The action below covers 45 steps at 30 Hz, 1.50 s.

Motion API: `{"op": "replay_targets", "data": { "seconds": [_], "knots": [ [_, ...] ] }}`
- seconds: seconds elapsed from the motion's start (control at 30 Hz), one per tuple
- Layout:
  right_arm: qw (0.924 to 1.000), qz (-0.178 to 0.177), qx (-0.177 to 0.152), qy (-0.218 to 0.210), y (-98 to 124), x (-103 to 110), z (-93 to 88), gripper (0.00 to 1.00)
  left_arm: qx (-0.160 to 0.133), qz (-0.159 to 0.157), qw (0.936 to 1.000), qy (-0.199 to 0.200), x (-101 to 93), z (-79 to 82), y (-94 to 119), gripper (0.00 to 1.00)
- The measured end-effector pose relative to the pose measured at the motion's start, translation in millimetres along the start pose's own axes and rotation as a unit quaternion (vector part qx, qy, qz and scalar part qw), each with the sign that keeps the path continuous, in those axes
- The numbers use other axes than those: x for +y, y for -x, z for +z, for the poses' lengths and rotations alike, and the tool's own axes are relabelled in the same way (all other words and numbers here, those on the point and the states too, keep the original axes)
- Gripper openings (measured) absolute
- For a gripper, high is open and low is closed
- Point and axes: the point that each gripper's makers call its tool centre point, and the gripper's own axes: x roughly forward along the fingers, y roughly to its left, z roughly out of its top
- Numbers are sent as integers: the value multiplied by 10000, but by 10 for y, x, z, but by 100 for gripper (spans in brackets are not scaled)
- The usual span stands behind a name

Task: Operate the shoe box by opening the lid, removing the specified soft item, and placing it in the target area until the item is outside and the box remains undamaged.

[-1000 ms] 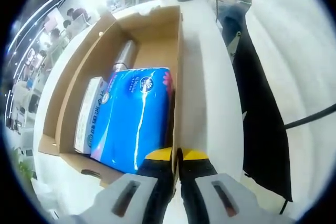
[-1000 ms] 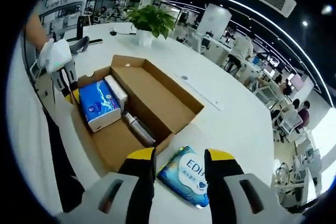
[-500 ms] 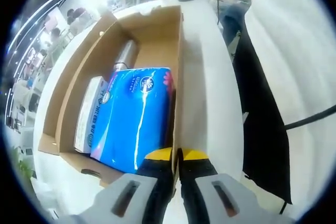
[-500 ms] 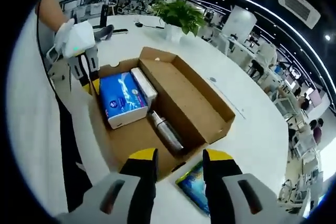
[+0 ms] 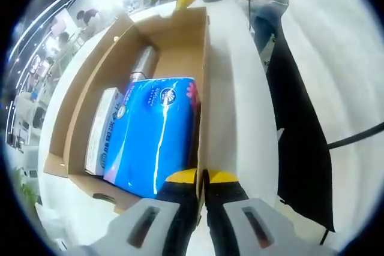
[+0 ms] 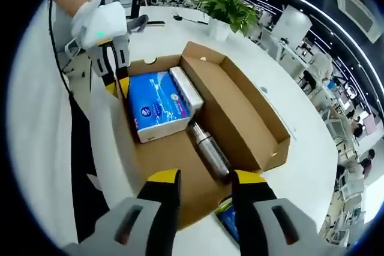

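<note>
The blue pack point(image 6: 227, 223) beside the shoe box point(image 6: 252, 124) is mostly hidden behind the right gripper point(image 6: 200, 193); its print is unreadable.

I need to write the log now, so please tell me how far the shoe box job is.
Done: the box is open, and one blue packet lies outside on the table. In hand: the left gripper pinches the box wall; the right gripper is open above the box. Left: the blue tissue pack inside.
</note>
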Motion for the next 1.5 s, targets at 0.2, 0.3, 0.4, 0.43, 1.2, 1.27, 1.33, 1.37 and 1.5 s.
{"op": "replay_targets", "data": {
  "seconds": [0.2,0.3,0.4,0.43,1.2,1.27,1.33,1.37,1.5],
  "knots": [
    [9997,24,64,226,-122,-14,74,28,-15,10,10000,-2,0,2,-3,3],
    [9996,92,22,251,-172,-3,137,27,-42,24,10000,38,3,4,-2,3],
    [9991,215,-97,350,-235,15,251,24,-80,3,9999,129,7,9,2,3],
    [9990,221,-87,376,-257,12,261,24,-82,0,9999,111,6,9,2,3],
    [9945,568,151,862,-708,131,251,25,-139,32,9999,50,2,15,4,3],
    [9940,616,144,895,-750,152,273,25,-140,41,9999,47,1,15,4,3],
    [9931,732,168,895,-788,181,280,25,-147,52,9999,53,2,16,4,3],
    [9929,773,166,893,-809,189,290,25,-149,59,9999,47,3,16,4,3],
    [9919,804,183,968,-853,186,314,24,-154,54,9999,45,3,21,10,3]
  ]
}}
